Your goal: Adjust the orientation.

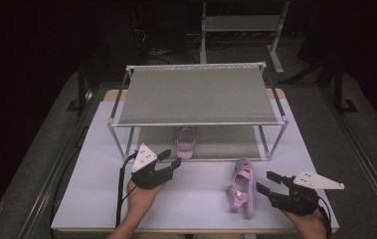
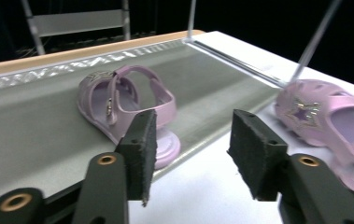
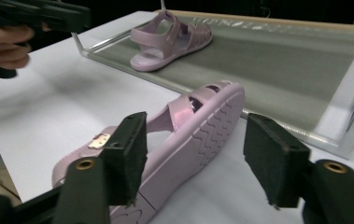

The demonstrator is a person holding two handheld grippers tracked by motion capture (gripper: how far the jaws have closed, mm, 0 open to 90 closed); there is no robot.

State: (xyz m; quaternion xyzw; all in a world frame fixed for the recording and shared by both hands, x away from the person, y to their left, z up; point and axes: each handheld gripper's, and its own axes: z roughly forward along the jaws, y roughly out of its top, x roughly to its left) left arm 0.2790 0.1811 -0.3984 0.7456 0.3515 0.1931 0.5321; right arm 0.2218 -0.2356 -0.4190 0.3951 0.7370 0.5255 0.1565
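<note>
I note one sandal [image 1: 185, 141] set on the rack's lower shelf [image 1: 226, 142], my left tongs [image 1: 169, 159] empty and part-open, while the second sandal [image 1: 241, 188] lies on its side near the table's front edge, my right tongs [image 1: 267, 181] agape beside it, ungripped.

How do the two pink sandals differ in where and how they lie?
The sandal on the rack sits upright on its sole on the lower shelf; the sandal on the table lies tipped on its side, its ridged sole showing in the right gripper view. The first has no gripper near it; the second lies just ahead of the right hand-held gripper, whose jaws stand apart. Both are pink strapped sandals.
</note>
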